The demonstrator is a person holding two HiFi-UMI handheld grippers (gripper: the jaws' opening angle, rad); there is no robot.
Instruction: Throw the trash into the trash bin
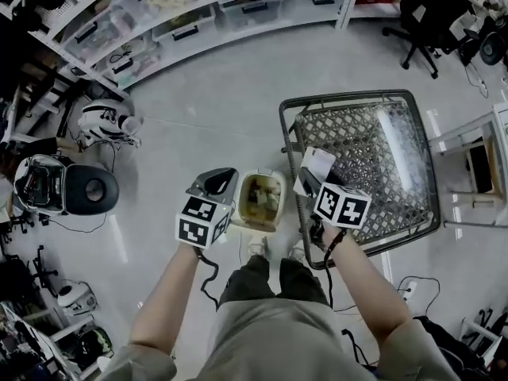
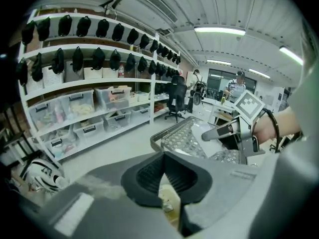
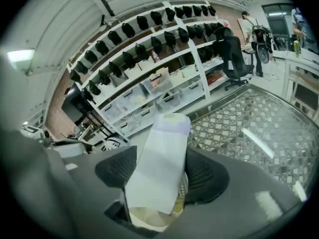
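Grey workshop floor [image 1: 214, 109], storage shelves [image 1: 159, 14] along the far side. At left, left gripper [image 1: 225, 178] with fingers closed on nothing, just beside the open trash bin [image 1: 260, 175]; better to hold it clear of the opening. At right, right gripper [image 1: 312, 179] with fingers clamped on a white packet [image 3: 158, 168], near the corner of the mesh table [image 1: 397, 157], not yet over the bin. Bring the packet fully above the opening, tilt downward, and only then release.
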